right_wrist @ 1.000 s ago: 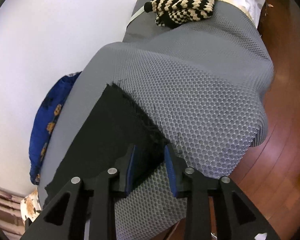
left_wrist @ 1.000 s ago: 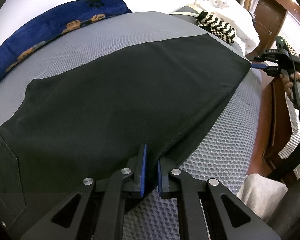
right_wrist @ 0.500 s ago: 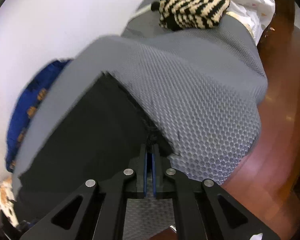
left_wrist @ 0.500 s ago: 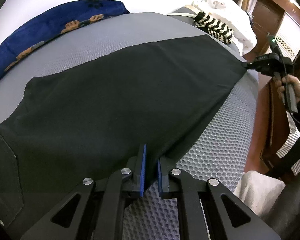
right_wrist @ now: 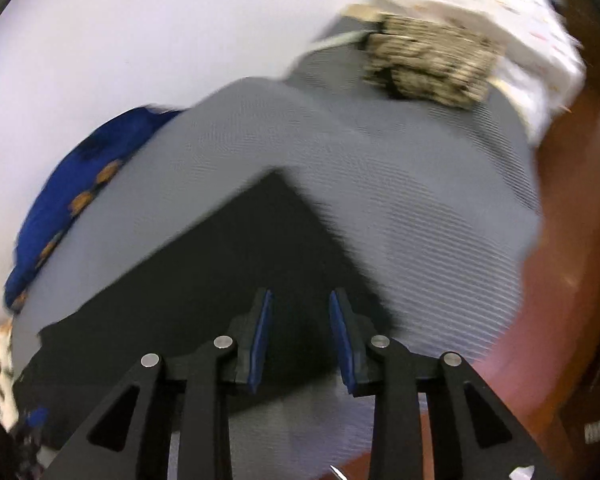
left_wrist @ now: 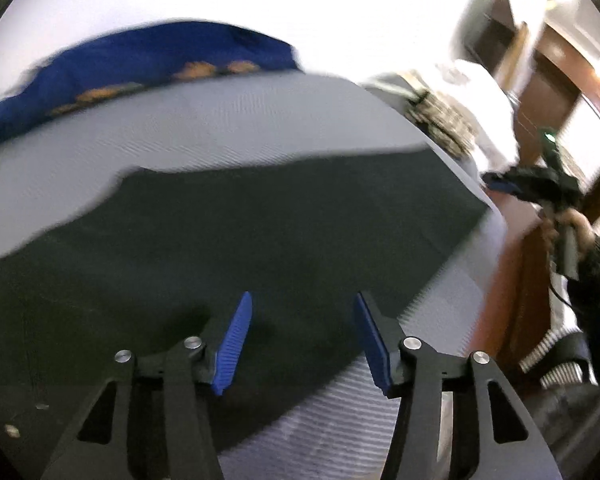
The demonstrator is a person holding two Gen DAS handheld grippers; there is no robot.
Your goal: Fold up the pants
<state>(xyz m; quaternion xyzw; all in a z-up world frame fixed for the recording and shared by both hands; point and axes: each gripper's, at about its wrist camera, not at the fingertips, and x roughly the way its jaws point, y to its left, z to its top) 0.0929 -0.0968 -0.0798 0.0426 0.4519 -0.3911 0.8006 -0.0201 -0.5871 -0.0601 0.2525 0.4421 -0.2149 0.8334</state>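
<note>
Left wrist view: your left hand-held gripper (left_wrist: 302,320) has just been opening, jaws wide above the flat pants (left_wrist: 260,240), nothing gripped.

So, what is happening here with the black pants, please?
A person is folding black pants on a grey mesh mattress, with a gripper in each hand. The left gripper and the right gripper have just been opening; nothing is between their fingers. The pants lie flat, released. Both pictures are blurred.

Grey mesh mattress (left_wrist: 260,128) — blue blanket (left_wrist: 148,64), striped knit (right_wrist: 428,64).
</note>
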